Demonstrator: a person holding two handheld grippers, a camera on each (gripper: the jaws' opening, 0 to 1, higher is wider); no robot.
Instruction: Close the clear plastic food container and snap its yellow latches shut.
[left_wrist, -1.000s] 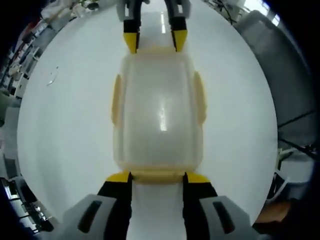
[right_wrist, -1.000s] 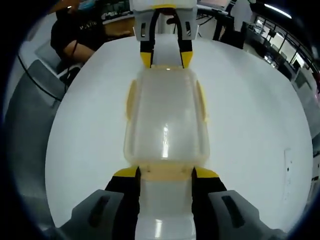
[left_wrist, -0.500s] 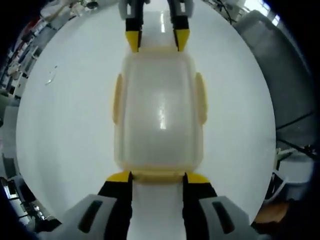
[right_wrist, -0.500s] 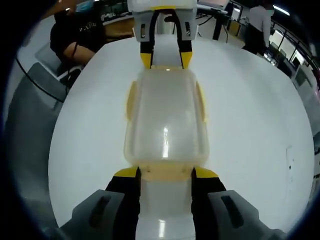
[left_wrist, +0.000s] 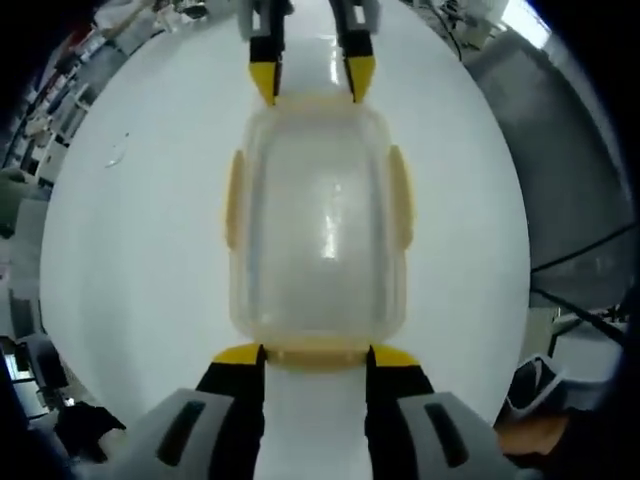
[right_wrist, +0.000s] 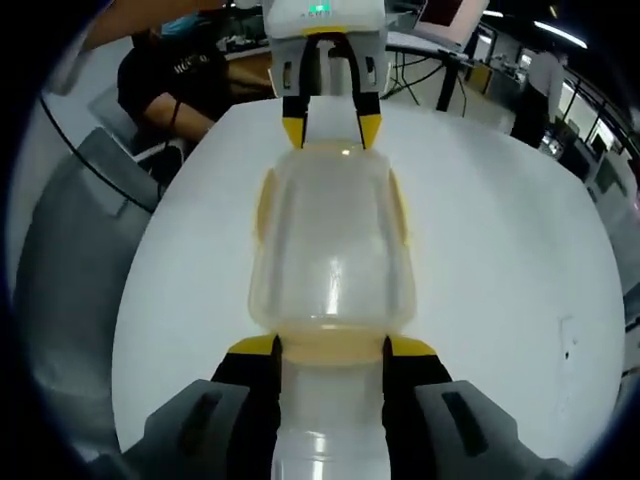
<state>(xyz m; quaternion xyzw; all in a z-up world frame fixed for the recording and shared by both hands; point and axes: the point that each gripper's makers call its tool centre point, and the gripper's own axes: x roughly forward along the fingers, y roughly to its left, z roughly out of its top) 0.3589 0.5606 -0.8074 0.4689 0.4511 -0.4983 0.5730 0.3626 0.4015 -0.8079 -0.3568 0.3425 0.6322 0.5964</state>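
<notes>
1. Left gripper view: the clear plastic food container (left_wrist: 318, 235) lies lid-down-closed on the round white table (left_wrist: 130, 250), lengthwise between the two grippers. The left gripper (left_wrist: 317, 355) has its yellow-tipped jaws spread apart, their tips against the yellow latch (left_wrist: 316, 353) at the near short end; they bracket it without clamping anything. Yellow latches also sit on both long sides.
2. Same view, far end: the right gripper (left_wrist: 311, 80) has its jaws parted, tips touching the far rim.
3. Right gripper view: the container (right_wrist: 330, 250) is on the table (right_wrist: 500, 260); the right gripper (right_wrist: 330, 347) is spread wide at the near latch (right_wrist: 330, 346), and the left gripper (right_wrist: 329, 131) is open at the far end
</notes>
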